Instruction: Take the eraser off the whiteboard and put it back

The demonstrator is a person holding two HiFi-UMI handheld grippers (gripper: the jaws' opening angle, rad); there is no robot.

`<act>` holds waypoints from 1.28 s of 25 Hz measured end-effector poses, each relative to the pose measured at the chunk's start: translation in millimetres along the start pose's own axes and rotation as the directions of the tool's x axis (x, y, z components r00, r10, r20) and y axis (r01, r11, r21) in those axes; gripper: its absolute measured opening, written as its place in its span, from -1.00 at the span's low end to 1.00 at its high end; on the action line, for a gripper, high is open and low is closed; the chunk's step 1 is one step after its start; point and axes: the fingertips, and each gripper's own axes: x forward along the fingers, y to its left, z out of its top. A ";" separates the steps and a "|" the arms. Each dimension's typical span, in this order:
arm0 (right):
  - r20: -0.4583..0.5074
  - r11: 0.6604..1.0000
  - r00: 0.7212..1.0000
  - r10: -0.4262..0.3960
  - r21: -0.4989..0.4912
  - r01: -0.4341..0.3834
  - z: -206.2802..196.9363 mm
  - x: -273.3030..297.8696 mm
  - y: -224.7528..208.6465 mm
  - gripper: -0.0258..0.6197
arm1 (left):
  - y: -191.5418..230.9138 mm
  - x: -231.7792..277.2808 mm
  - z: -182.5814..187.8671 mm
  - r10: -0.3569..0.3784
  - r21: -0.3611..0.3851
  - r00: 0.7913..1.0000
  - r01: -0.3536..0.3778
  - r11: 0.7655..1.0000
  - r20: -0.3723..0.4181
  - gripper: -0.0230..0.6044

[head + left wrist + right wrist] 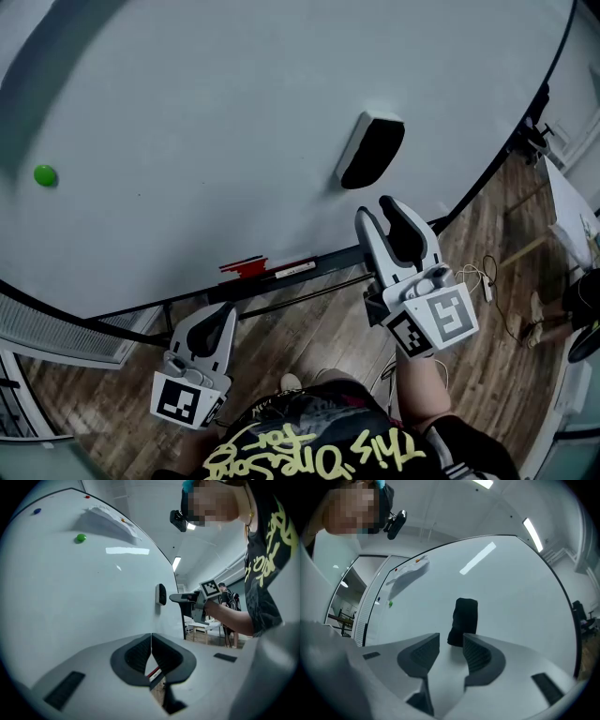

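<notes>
The black eraser (370, 150) with a white back sticks to the whiteboard (234, 112), right of centre. My right gripper (380, 211) is just below it, open, its jaws pointing at the eraser without touching. In the right gripper view the eraser (464, 619) stands just beyond the spread jaws of the right gripper (451, 644), with nothing between the pads. My left gripper (214, 319) hangs low at the left under the board's tray, shut and empty. Its jaws meet in the left gripper view (151, 641), where the eraser (161, 594) shows farther along the board.
A green magnet (44, 175) sits on the board at far left. A red marker (246, 267) lies on the tray below the board. A vent grille (56, 333) is at lower left. Cables (483, 277) lie on the wood floor to the right.
</notes>
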 end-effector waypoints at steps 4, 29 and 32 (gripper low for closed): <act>0.035 0.996 0.999 -0.009 0.085 0.006 8.9 6.0 -7.1 -0.37 | 0.9 -2.0 -0.5 0.006 0.006 1.000 -0.006 1.000 0.002 -0.89; 0.083 0.956 0.992 -0.095 0.286 0.067 25.5 44.2 -36.6 -0.10 | -0.1 -8.5 -9.6 0.010 -0.002 1.000 -0.010 1.000 -0.005 -0.89; 0.065 0.957 0.992 -0.106 0.279 0.084 23.2 48.2 -36.7 -0.10 | 0.5 -9.0 -8.2 0.011 -0.003 1.000 -0.011 1.000 -0.003 -0.89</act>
